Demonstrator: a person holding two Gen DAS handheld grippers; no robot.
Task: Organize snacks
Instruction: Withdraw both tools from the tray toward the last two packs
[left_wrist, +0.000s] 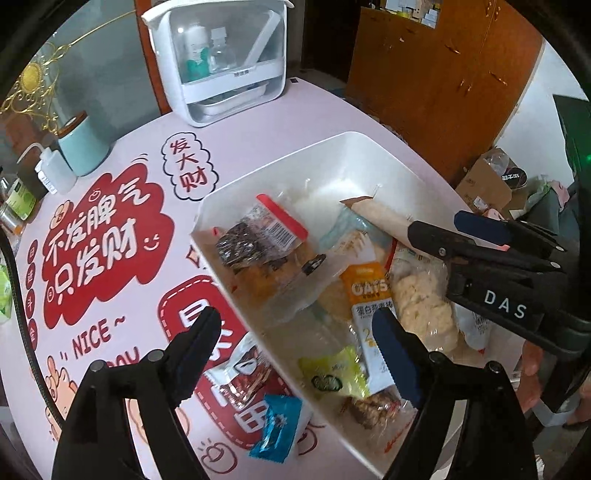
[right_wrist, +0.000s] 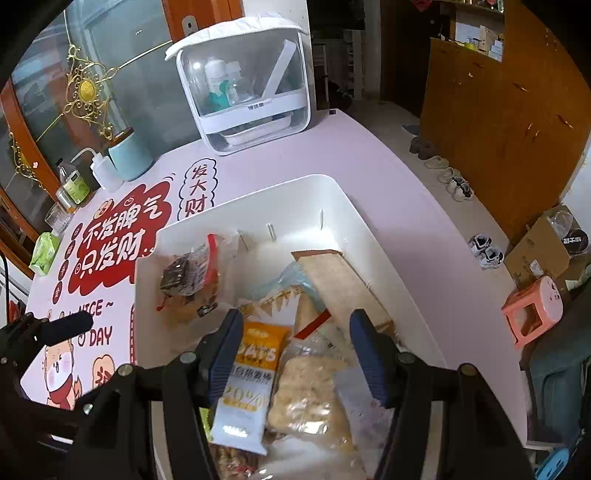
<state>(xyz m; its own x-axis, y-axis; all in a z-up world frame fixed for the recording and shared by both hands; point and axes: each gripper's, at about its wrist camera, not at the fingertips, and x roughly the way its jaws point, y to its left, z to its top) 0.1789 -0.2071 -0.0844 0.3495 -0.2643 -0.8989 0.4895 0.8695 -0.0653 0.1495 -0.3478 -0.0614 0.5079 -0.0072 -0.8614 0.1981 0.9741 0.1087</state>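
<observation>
A white bin (left_wrist: 354, 138) (right_wrist: 258, 192) on the pink printed table holds several snack packets. Among them are an orange-and-white oats packet (left_wrist: 369, 295) (right_wrist: 255, 373), a dark cake packet with a red edge (left_wrist: 255, 240) (right_wrist: 188, 273), a pale puffed-snack bag (left_wrist: 424, 306) (right_wrist: 310, 398) and a long brown packet (left_wrist: 380, 218) (right_wrist: 340, 284). My left gripper (left_wrist: 295, 343) is open and empty, straddling the bin's near left wall. Below it on the table lie a clear red-printed packet (left_wrist: 243, 376) and a blue packet (left_wrist: 277, 428). My right gripper (right_wrist: 297, 350) (left_wrist: 443, 229) stands open above the oats packet and the puffed-snack bag, holding nothing.
A white lidded case with bottles (left_wrist: 221, 62) (right_wrist: 251, 85) stands at the table's far side. A teal cup (left_wrist: 83, 147) (right_wrist: 129, 155), a squeeze bottle (right_wrist: 103, 171) and jars line the left edge. On the floor to the right are a pink stool (right_wrist: 532, 314), boxes and shoes.
</observation>
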